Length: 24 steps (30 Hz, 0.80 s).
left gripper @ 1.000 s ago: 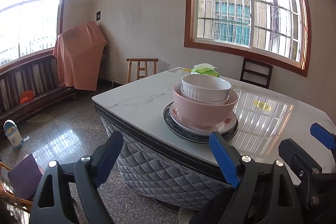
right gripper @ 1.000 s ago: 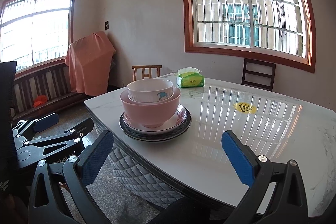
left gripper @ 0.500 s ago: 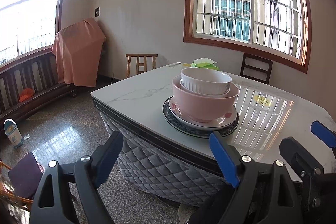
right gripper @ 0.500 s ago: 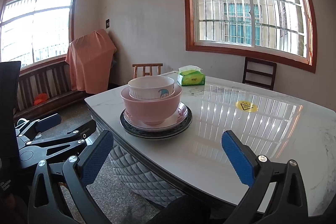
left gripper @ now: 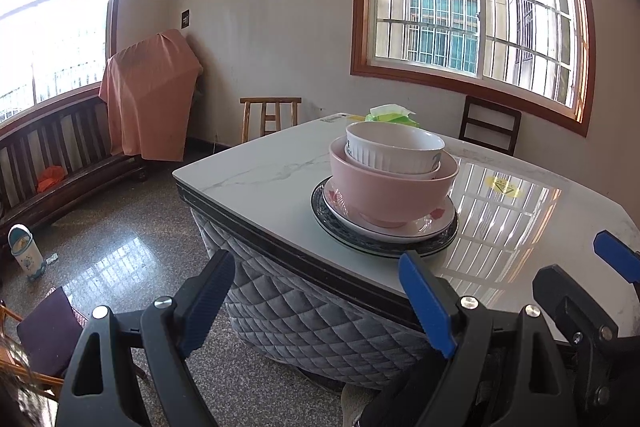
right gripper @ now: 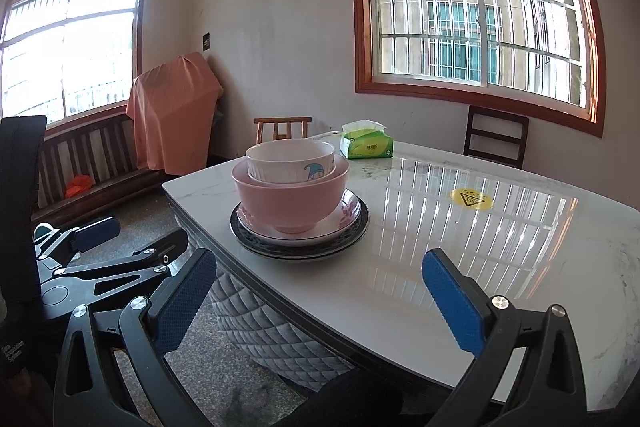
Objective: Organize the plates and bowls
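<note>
On the marble table [left gripper: 272,171] [right gripper: 440,267] stands one stack: a dark-rimmed plate [left gripper: 384,247] [right gripper: 300,251] at the bottom, a white flowered plate [left gripper: 424,223] [right gripper: 348,211] on it, then a pink bowl [left gripper: 388,187] [right gripper: 288,195], with a white ribbed bowl [left gripper: 394,149] [right gripper: 290,161] nested inside. My left gripper [left gripper: 316,291] hangs open in front of the table's edge, below and short of the stack, with nothing between its fingers. My right gripper [right gripper: 316,287] is open too, near the table's front edge, right of the left one and apart from the stack.
A green tissue pack [right gripper: 366,143] [left gripper: 392,115] lies behind the stack. A yellow warning sticker [right gripper: 470,199] marks the tabletop to the right. A wooden stool [left gripper: 270,115], a dark chair [right gripper: 496,135], a bench [left gripper: 60,155] and a cloth-covered object [left gripper: 150,91] stand around the table.
Both views have risen slightly and drawn a little closer to the stack. Both grippers stay open and the stack has not moved.
</note>
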### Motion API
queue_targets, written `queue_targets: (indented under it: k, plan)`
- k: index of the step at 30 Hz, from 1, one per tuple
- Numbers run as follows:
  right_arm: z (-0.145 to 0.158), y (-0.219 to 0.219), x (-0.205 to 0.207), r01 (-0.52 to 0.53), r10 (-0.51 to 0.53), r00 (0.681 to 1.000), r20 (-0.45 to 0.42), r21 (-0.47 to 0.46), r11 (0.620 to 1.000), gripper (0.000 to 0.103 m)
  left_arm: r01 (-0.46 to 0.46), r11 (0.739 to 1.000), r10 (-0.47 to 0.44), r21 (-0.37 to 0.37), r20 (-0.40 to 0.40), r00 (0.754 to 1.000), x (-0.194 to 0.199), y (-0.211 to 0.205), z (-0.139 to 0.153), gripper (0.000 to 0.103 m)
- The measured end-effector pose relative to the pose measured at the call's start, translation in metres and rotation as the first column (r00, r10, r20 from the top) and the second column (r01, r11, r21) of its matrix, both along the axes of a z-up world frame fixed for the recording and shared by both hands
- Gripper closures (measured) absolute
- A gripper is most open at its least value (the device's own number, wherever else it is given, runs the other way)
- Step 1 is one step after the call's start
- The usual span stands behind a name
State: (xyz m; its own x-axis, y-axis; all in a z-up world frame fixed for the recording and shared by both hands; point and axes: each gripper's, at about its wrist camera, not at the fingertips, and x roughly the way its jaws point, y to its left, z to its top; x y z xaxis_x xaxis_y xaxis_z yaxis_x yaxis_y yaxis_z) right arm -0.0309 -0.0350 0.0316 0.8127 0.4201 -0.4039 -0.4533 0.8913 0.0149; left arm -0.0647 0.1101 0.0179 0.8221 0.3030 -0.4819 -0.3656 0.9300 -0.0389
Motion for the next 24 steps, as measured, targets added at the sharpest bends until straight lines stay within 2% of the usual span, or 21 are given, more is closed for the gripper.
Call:
queue_targets:
  k: [24]
  plan:
    - [-0.004, -0.009, 0.007, 0.005, -0.005, 0.999, -0.032, 0.014, 1.000, 0.001, 0.007, 1.000, -0.007, 0.017, -0.034, 0.999, 0.012, -0.004, -0.003, 0.017]
